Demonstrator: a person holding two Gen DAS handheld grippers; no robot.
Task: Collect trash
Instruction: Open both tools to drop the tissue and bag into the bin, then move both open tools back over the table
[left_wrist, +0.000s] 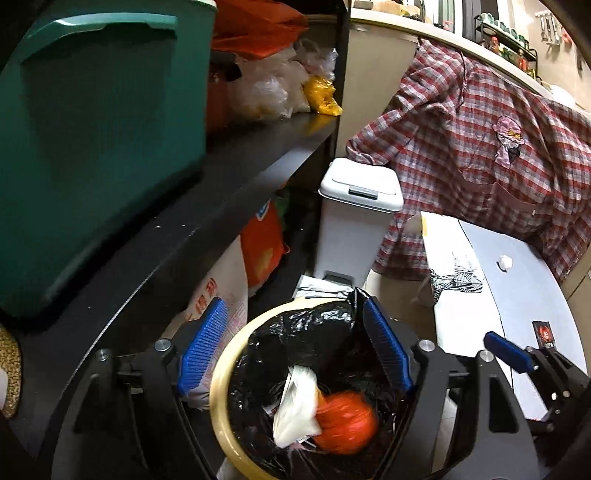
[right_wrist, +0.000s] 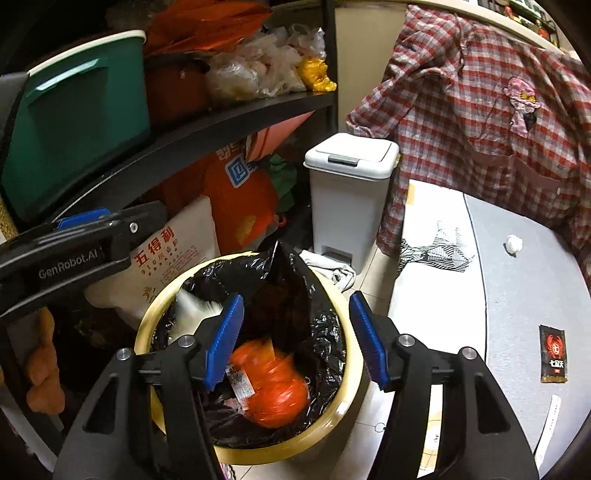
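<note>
Both claws hang over cream bin (right_wrist: 334, 432) with black liner (right_wrist: 325, 332), near white pedal bin (right_wrist: 347, 206)

Left claw (left_wrist: 295, 350): blue pads spread wide, nothing between
Right claw (right_wrist: 295, 339): pads apart, empty

Orange bag (right_wrist: 273, 391) and white plastic (left_wrist: 295, 410) lie inside liner

Remaining trash on grey surface (right_wrist: 517, 295): white paper wad (right_wrist: 513, 243), dark sachet (right_wrist: 553, 353)
Wad likely light, soft, crushable; pinch across middle
Sachet flat, thin, probably slippery; take by edge
</note>
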